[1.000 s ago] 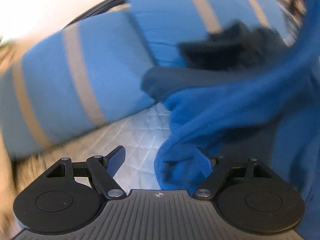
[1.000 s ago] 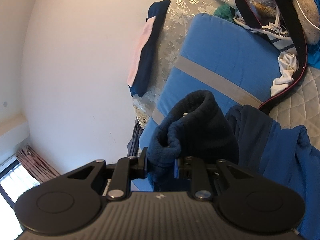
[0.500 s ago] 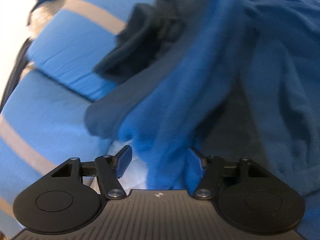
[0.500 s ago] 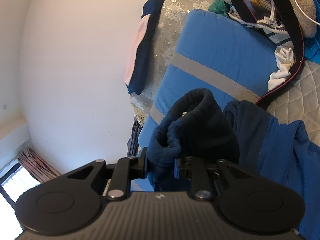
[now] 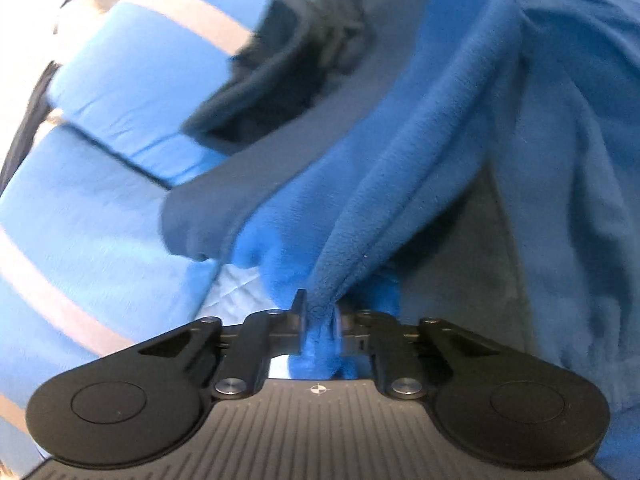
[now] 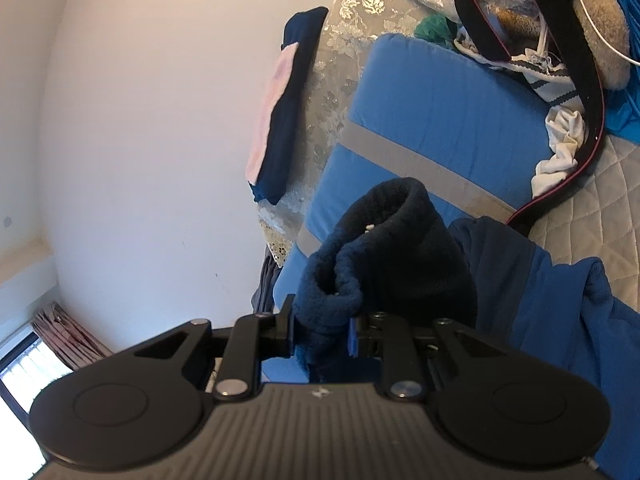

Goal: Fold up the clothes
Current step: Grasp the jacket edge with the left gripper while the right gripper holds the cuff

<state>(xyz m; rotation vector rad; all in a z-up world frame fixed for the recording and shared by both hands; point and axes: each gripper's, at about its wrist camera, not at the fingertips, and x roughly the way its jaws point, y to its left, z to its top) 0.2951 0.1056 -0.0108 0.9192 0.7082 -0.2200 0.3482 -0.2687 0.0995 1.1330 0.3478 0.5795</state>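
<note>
A blue fleece garment (image 5: 420, 152) with dark navy panels hangs bunched in front of me in the left wrist view. My left gripper (image 5: 320, 322) is shut on a gathered fold of its bright blue fabric. In the right wrist view my right gripper (image 6: 322, 330) is shut on the garment's dark navy fleece collar (image 6: 384, 248), which stands up as a rolled tube. The rest of the blue garment (image 6: 568, 320) trails off to the right over the bed. How the lower part of the garment lies is hidden.
Blue cushions with grey stripes (image 6: 432, 120) (image 5: 100, 200) lie along the bed's far side. A quilted grey bedspread (image 6: 592, 208) is under the garment. Clutter of bags, a strap and white cloth (image 6: 560, 148) sits at the back right. A white wall (image 6: 140, 120) is left.
My left gripper went from open around the blue fleece to shut on a fold of it. The right gripper kept its hold on the navy collar, shifting only slightly.
</note>
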